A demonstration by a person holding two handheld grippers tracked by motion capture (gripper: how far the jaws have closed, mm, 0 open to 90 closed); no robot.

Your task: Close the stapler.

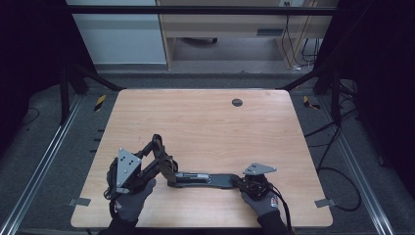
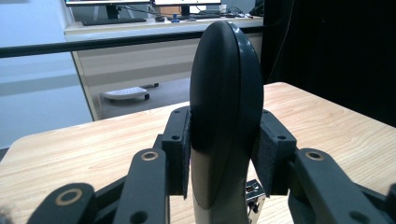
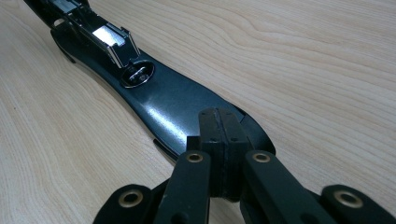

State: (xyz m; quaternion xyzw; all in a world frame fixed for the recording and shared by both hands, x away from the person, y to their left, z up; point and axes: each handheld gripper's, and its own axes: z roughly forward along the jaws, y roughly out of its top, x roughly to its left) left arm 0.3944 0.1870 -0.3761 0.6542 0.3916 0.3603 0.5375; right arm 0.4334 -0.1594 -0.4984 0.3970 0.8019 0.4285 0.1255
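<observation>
- Progress: a long black stapler (image 1: 203, 179) lies opened flat on the counter (image 1: 205, 122); its upper arm is clamped between the pads of the left tool (image 2: 224, 154). The right tool (image 3: 219, 154), jaws pressed together, rests on the base end.
- Judged mid-task; loading or closing is judged to remain.
- Obscured: the stapler's hinge and whether staples are in the channel (image 3: 105, 35).

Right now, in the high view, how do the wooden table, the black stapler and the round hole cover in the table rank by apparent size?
1. wooden table, by far the largest.
2. black stapler, opened out long.
3. round hole cover, the smallest, though it lies farther from the camera.
</observation>
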